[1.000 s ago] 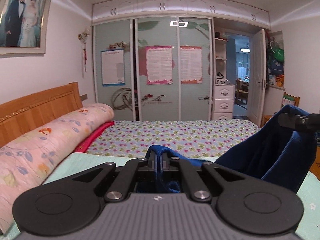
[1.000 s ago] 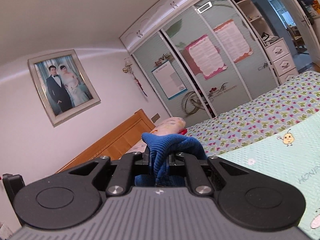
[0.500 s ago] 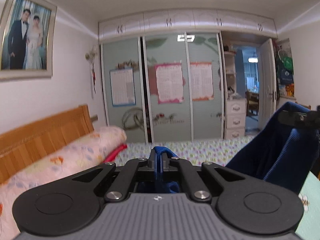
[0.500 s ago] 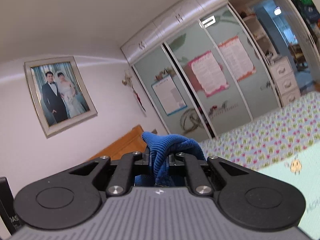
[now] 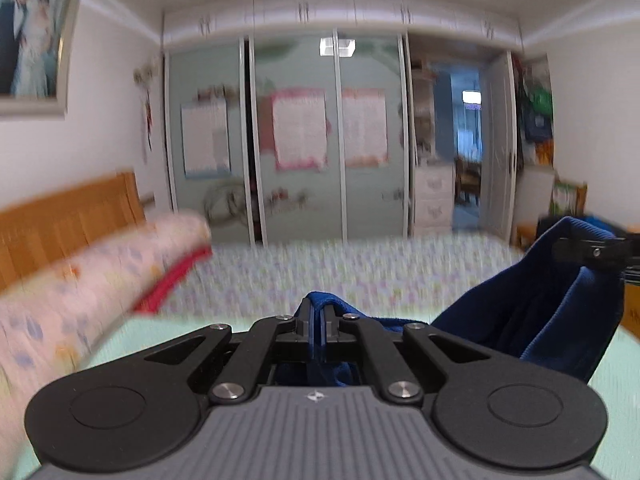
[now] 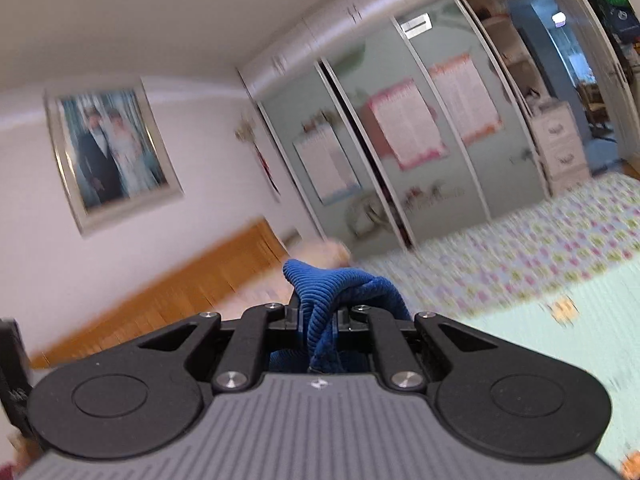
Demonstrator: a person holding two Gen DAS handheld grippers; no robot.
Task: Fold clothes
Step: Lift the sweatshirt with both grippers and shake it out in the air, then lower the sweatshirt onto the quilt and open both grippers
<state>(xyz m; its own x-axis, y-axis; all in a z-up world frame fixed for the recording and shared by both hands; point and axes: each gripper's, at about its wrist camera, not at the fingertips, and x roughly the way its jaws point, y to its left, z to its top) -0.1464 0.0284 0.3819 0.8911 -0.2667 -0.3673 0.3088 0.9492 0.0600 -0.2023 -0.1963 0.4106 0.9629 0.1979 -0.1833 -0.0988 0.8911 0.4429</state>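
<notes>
Gripping the garment at two places, you hold it up over the bed: your left gripper is clamped tight on a thin blue edge, and your right gripper pinches a thick ribbed bunch that bulges up above its fingers. It is deep blue and finely ribbed like corduroy, and in the left view it sags as a dark pouch between the two grips, over the pale green sheet
</notes>
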